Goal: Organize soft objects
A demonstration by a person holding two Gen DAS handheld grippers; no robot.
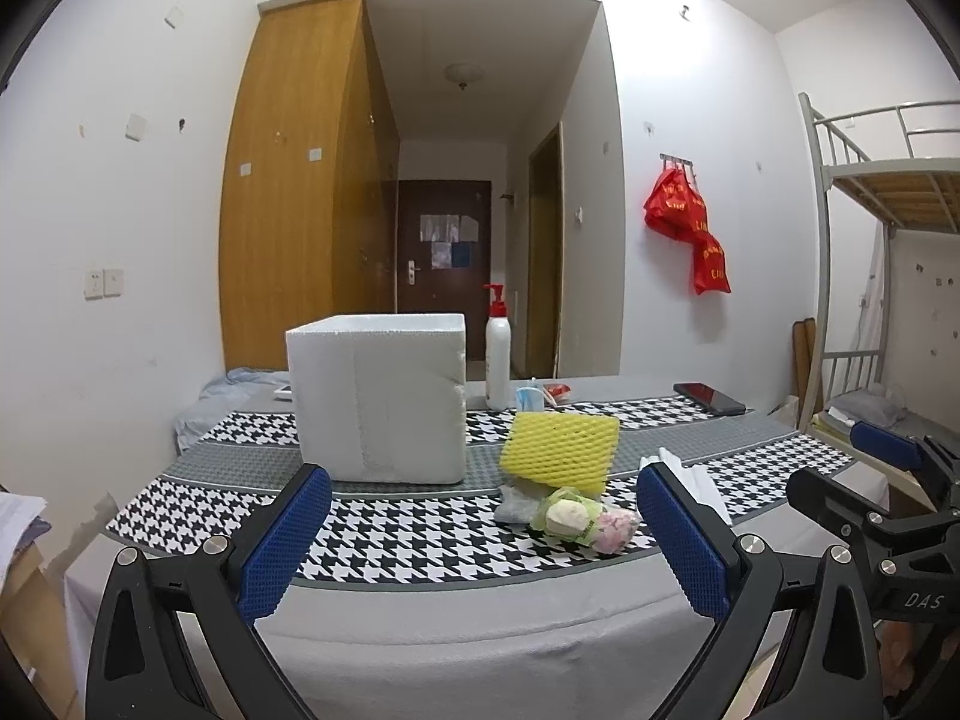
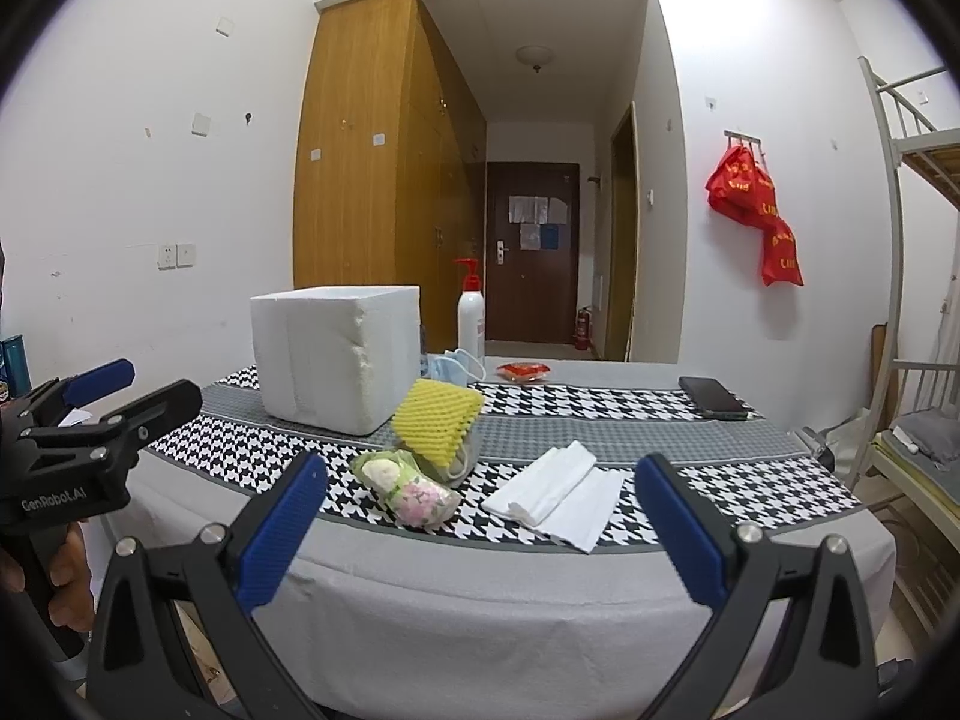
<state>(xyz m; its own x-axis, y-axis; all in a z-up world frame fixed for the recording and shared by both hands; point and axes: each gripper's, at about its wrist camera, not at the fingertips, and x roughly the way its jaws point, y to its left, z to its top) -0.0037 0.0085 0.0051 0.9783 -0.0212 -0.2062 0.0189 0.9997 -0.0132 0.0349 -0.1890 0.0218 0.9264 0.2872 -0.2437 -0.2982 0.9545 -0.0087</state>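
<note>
- Grippers first: the left gripper [image 1: 483, 525] fills the bottom of its own view with its blue pads spread wide and nothing between them, hanging short of the table's near edge.
- The right gripper [image 2: 480, 519] sits the same way at the bottom of its view, jaws spread apart and bare; it also shows at the right edge of the left view.
- At the lower left of the right view, a hand [image 2: 63, 576] wraps the handle of the left tool.
- The table [image 2: 480, 612], under a grey cloth with a houndstooth runner, crosses the middle of both frames.
- A white foam box [image 1: 378, 396] stands upright left of centre.
- Just right of the box, a yellow foam net [image 1: 558, 444] leans tilted over a small heap.
- In front of the net lie a floral cloth bundle [image 2: 414, 492] and a grey scrap [image 1: 516, 507], touching one another.
- Right of the bundle, near but apart from it, folded white tissue [image 2: 558, 498] lies flat on the runner.
- Farther back stand a pump bottle [image 2: 471, 315] with a red top, a blue face mask [image 2: 450, 366] beside the box, a red packet [image 2: 523, 369] and a dark phone [image 2: 714, 399] toward the right.
- Red bags [image 2: 756, 210] hang on the wall at the upper right.
</note>
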